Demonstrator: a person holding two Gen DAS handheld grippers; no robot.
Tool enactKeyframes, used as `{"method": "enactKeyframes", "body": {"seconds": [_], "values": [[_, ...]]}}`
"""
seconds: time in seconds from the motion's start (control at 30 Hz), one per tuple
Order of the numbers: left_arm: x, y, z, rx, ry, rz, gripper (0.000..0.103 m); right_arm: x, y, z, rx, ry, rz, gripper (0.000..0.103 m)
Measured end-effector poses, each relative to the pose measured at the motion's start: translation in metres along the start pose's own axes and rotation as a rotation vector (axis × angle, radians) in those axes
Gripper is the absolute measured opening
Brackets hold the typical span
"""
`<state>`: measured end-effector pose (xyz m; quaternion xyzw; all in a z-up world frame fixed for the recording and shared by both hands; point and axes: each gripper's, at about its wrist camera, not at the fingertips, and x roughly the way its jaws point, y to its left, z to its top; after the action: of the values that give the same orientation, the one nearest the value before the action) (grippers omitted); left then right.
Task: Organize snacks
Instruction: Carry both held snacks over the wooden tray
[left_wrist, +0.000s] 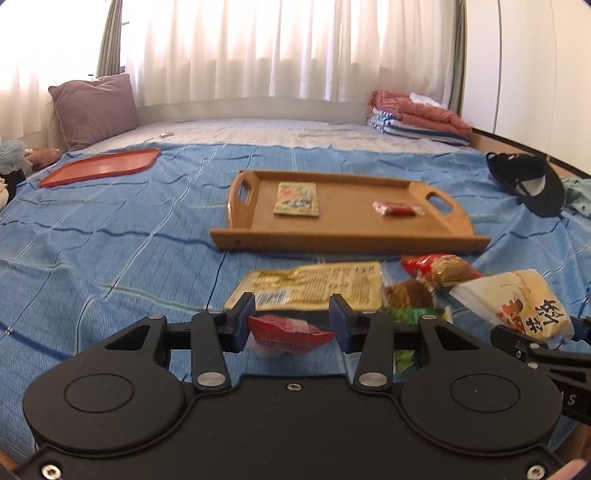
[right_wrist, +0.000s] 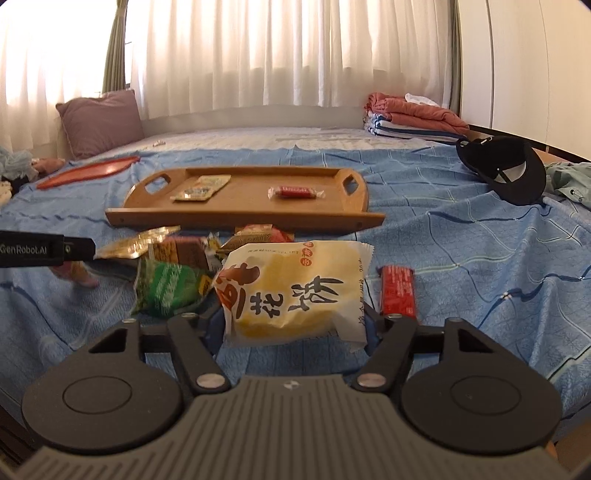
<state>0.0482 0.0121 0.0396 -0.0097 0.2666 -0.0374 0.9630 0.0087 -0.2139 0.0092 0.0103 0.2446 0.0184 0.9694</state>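
Observation:
A wooden tray (left_wrist: 343, 242) (right_wrist: 243, 218) lies on the blue bedspread and holds a flat yellow-green packet (left_wrist: 297, 199) (right_wrist: 201, 188) and a small red candy (left_wrist: 397, 208) (right_wrist: 295, 192). My left gripper (left_wrist: 291, 323) is shut on a small red snack packet (left_wrist: 288, 330), lifted just above the bed. My right gripper (right_wrist: 295, 325) is shut on a white and yellow bun packet (right_wrist: 291, 291) (left_wrist: 517, 302). In front of the tray lie a large yellow packet (left_wrist: 314, 286), a brown and red packet (left_wrist: 439, 267), a green packet (right_wrist: 168, 286) and a red bar (right_wrist: 397, 291).
A red lid (left_wrist: 99, 166) lies at the back left. A purple pillow (left_wrist: 94, 109) leans on the wall. Folded blankets (left_wrist: 413, 118) are stacked at the back right. A black cap (left_wrist: 528, 182) (right_wrist: 504, 168) lies right of the tray.

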Motion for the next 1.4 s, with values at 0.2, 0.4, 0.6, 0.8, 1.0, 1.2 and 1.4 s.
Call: {"method": "enactKeyframes", "body": {"seconds": [0.2,0.4,0.6,0.8,1.0,1.2,1.4], "values": [[0.001,0.000,0.024,0.006,-0.017,-0.027,0.042,-0.005,-0.007,0.028,0.031,-0.049,0.030,0.070],[0.006,0.007,0.054,-0.009,-0.061,-0.047,0.042,0.003,-0.018,0.062,0.058,-0.083,0.042,0.070],[0.007,0.010,0.059,-0.026,-0.058,-0.081,0.042,0.012,-0.024,0.080,0.061,-0.097,0.041,0.070],[0.010,0.007,0.042,0.018,-0.030,-0.079,0.042,0.016,-0.024,0.072,0.063,-0.068,0.058,0.070],[0.025,0.014,0.065,-0.019,-0.024,-0.090,0.042,0.026,-0.027,0.080,0.074,-0.057,0.074,0.070],[0.055,0.018,0.113,-0.070,-0.011,-0.129,0.042,0.050,-0.037,0.105,0.090,-0.033,0.096,0.071],[0.102,0.017,0.155,-0.093,0.058,-0.162,0.042,0.087,-0.046,0.127,0.118,0.040,0.123,0.071]]}}
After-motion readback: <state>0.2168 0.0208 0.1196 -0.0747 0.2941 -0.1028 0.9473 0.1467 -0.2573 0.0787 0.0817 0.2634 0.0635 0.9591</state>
